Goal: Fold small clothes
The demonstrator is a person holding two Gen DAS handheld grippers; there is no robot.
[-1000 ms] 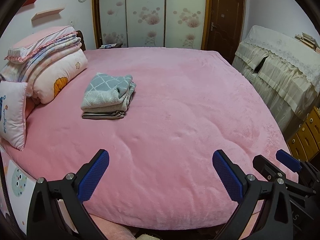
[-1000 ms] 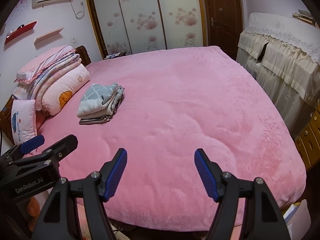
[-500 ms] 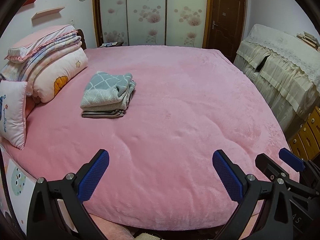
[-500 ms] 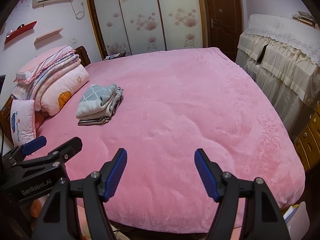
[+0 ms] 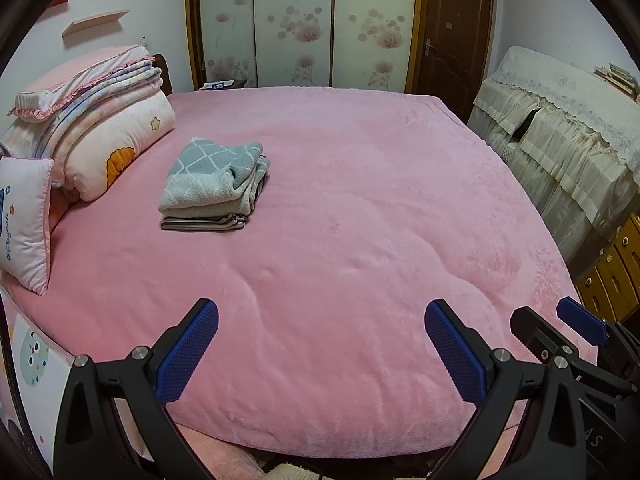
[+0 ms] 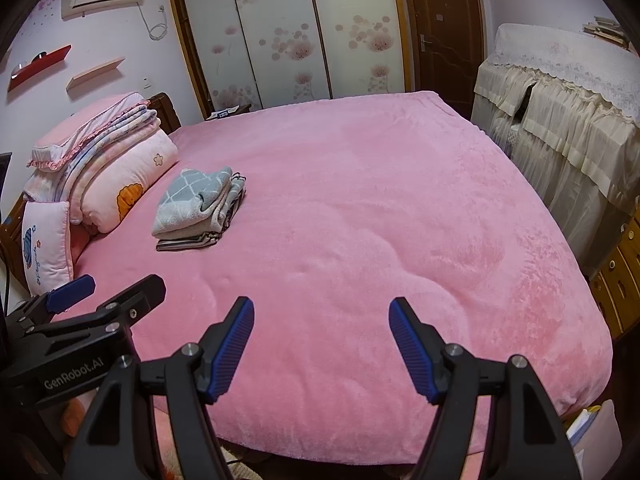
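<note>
A small stack of folded clothes (image 5: 214,186), with a grey diamond-patterned piece on top and a striped one at the bottom, lies on the left part of the pink bed (image 5: 340,248); it also shows in the right wrist view (image 6: 198,208). My left gripper (image 5: 320,348) is open and empty above the bed's near edge. My right gripper (image 6: 322,344) is open and empty beside it. Each gripper shows at the edge of the other's view. Both are far from the stack.
Folded quilts and pillows (image 5: 96,128) are piled at the bed's left end. A cloth-covered cabinet (image 5: 568,136) and wooden drawers (image 5: 616,268) stand to the right. A wardrobe (image 5: 296,24) and a door (image 5: 456,36) are behind the bed.
Both grippers have drawn back slightly from the bed and stay open. The stack of clothes has not moved.
</note>
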